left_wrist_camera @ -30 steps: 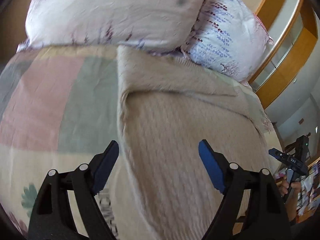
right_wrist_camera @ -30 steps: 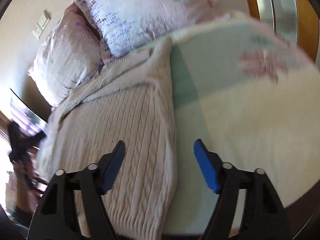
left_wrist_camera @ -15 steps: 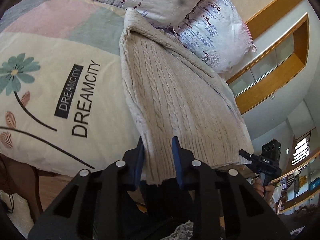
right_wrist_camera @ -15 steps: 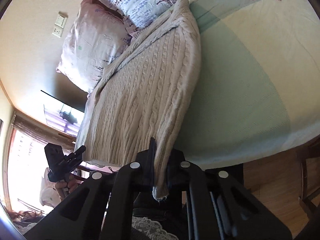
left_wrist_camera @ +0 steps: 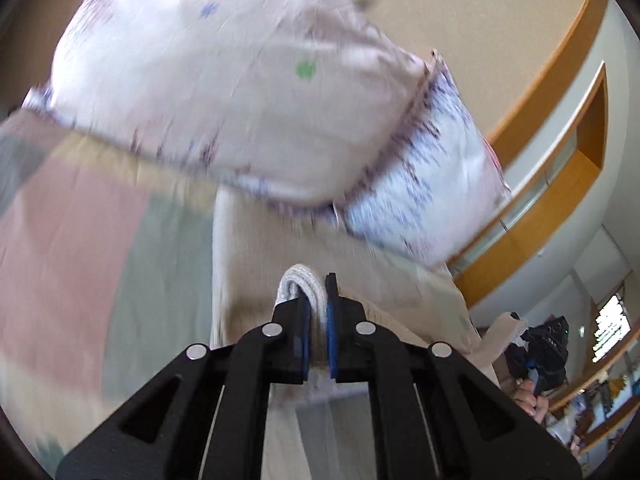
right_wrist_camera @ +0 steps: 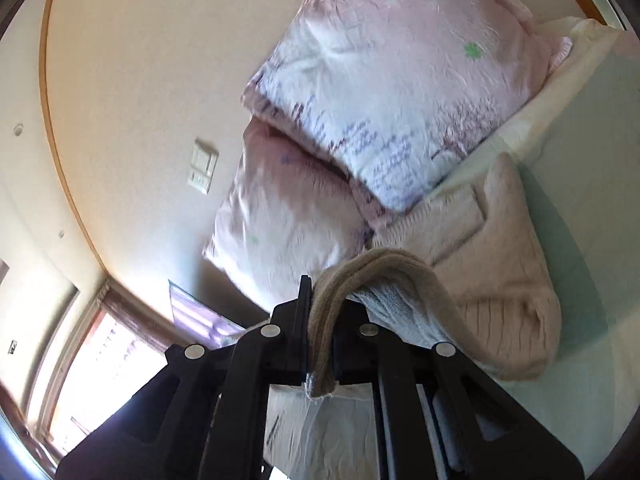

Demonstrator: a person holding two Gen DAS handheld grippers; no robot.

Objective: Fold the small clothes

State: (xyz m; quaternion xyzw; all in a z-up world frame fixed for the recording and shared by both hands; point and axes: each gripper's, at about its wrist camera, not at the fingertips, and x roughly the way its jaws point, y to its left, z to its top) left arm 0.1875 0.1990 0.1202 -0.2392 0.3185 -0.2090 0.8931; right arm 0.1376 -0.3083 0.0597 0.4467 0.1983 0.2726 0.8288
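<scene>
The left gripper (left_wrist_camera: 316,320) is clamped on one corner of the beige knit sweater (right_wrist_camera: 500,272), and the right gripper (right_wrist_camera: 320,328) is clamped on the other corner. The sweater lies on the bed cover (left_wrist_camera: 72,240), its hem lifted toward the pillows (right_wrist_camera: 392,92). I think the thick knit can slip from the narrow pads, or one side can run ahead and make a skewed fold. Its long axis runs from the grippers toward the pillows.

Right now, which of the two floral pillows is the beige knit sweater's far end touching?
The whiter pillow with purple print, lying on the pinker pillow; the beige knit sweater reaches its lower edge.
</scene>
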